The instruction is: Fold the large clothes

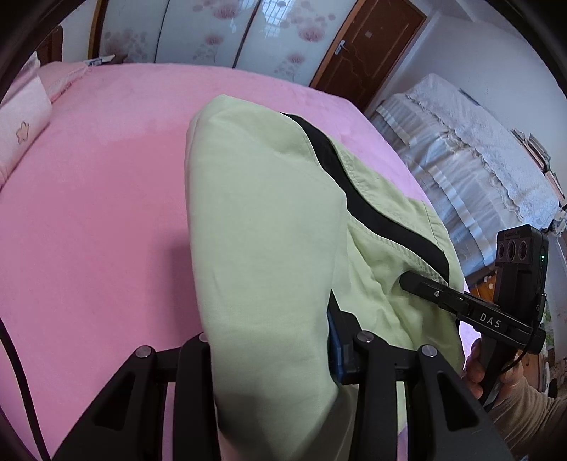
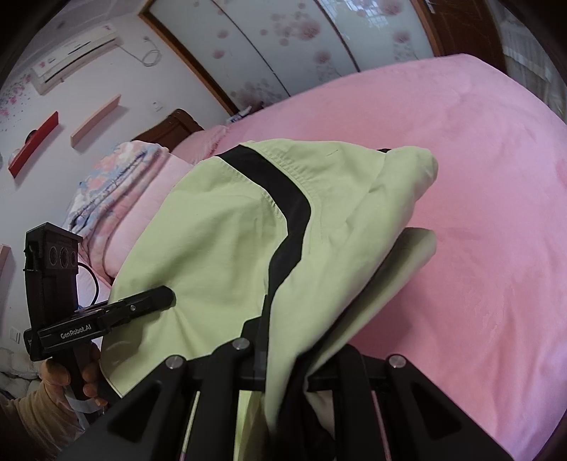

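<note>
A pale green garment (image 1: 269,212) with a black stripe (image 1: 354,198) hangs lifted above the pink bed (image 1: 99,177). It drapes over my left gripper (image 1: 273,340), which is shut on a bunched fold; only a blue pad (image 1: 335,349) shows beside the cloth. In the left wrist view my right gripper (image 1: 407,280) grips the garment's edge at the right. In the right wrist view the same garment (image 2: 219,220) covers my right gripper (image 2: 312,319), shut on cloth, and the left gripper (image 2: 166,296) pinches the garment at the left. The fingertips are mostly hidden by fabric.
A pale pink pillow (image 1: 21,131) and a folded floral quilt (image 2: 117,177) lie at the head of the bed (image 2: 478,212). Flowered wardrobe doors (image 1: 212,32) and a brown door (image 1: 372,46) stand behind. Lace-covered furniture (image 1: 460,149) is beside the bed. A hand (image 2: 71,376) holds the left gripper's handle.
</note>
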{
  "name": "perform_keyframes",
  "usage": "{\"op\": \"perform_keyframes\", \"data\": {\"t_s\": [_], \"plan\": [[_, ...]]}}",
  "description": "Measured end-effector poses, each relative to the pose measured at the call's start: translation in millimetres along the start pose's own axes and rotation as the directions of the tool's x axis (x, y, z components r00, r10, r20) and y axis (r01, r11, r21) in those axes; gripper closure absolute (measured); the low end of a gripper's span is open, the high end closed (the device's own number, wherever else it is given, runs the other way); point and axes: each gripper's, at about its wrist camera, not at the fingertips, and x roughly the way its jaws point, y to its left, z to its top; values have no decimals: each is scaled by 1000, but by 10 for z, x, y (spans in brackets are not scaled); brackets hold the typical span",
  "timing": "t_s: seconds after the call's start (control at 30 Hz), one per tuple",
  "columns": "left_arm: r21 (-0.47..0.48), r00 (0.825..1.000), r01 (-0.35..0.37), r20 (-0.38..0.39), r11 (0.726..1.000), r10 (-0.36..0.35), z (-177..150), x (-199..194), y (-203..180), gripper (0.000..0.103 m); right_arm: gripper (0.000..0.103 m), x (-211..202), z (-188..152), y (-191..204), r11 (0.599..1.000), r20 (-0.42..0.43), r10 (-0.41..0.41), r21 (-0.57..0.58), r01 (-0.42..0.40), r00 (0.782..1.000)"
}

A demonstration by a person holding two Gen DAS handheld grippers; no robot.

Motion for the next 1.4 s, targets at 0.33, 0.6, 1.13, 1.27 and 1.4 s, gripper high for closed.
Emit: {"op": "perform_keyframes", "data": {"t_s": [0.33,0.6,1.13,1.27,1.4], "plan": [[3,999,-11,33,1000,11,969,445,1326,66,93,1162,753,227,998,9,5,-58,-4,1000],[-70,1000,20,24,997,-18,1466,1332,2126,66,93,2098,1157,137,996,2,-70,-53,70,998],[-108,994,-106,-29,988,104,1356,2211,2521,36,66,2938,1069,-341,952,-118,-281,-157,262,952],[-83,976,-217,-44,973,214,1446,2217,2342,14,48,2854,1107,-288,931,-105,-338,-182,316,935],[-47,957,-287,-45,957,285,1511,2158,2223,14,43,2686,1119,-205,903,-60,-383,-236,359,922]]}}
